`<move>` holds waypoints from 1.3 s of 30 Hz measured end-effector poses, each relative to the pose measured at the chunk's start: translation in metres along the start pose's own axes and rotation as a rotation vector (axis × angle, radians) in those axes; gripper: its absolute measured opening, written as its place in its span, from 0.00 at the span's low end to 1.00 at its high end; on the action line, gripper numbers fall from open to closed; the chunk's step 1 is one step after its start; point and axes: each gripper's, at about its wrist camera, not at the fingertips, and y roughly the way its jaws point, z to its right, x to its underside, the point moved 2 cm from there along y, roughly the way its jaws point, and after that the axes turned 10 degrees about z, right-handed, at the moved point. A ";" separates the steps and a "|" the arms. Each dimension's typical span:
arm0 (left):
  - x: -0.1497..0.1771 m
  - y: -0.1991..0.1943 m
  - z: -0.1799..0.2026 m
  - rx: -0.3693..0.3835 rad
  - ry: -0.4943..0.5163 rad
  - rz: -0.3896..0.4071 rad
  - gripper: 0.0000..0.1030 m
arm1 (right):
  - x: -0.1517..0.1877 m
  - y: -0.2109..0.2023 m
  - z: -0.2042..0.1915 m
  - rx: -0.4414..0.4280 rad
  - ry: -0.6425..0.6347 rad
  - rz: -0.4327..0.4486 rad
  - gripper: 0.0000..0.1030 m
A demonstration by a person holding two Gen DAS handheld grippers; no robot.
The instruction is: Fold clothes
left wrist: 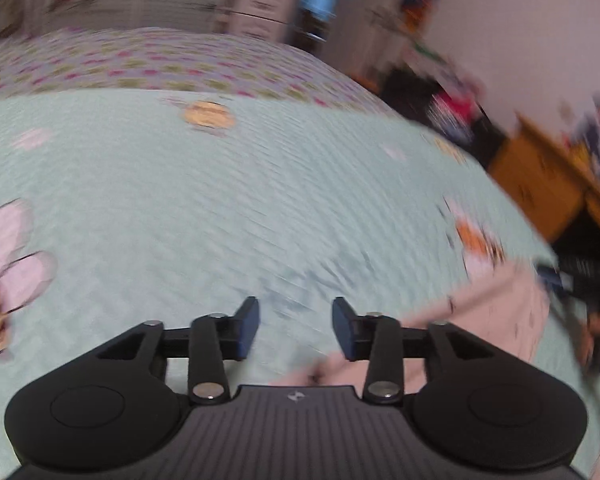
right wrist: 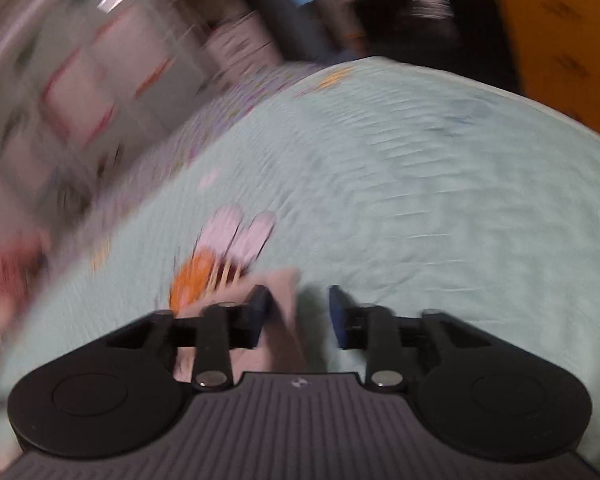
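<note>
Here, your bed's mint bedspread [left wrist: 220, 200] fills both blurred views. The pink garment [left wrist: 500, 312] lies near its right edge. Your left gripper [left wrist: 295, 330] is released, nothing between its fingers. Your right gripper [right wrist: 300, 316] is released too, a garment corner lying loose between them.

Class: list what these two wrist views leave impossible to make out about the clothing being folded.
- Left wrist view: pink garment is motion-blurred and partly hidden behind the left tool; its type and fold state are unclear.
- Right wrist view: pink cloth runs under the right tool; only a strip shows, blurred.
</note>
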 end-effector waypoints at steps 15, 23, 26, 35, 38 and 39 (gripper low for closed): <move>0.154 -0.326 -0.071 -0.248 -0.304 -0.010 0.52 | 0.103 -0.225 -0.042 -0.383 0.161 -0.164 0.52; 0.237 -0.413 -0.109 -0.423 -0.646 0.074 0.52 | 0.167 -0.367 -0.030 -0.312 0.074 -0.197 0.65; 0.243 -0.414 -0.117 -0.394 -0.687 0.107 0.52 | 0.197 -0.381 -0.041 -0.286 0.033 -0.275 0.65; 0.240 -0.408 -0.140 -0.366 -0.716 0.188 0.53 | 0.279 -0.386 -0.131 -0.373 -0.035 -0.491 0.66; 0.238 -0.402 -0.139 -0.346 -0.690 0.178 0.56 | 0.293 -0.397 -0.164 -0.427 -0.085 -0.531 0.66; 0.237 -0.400 -0.139 -0.341 -0.680 0.175 0.56 | 0.297 -0.398 -0.174 -0.441 -0.121 -0.537 0.66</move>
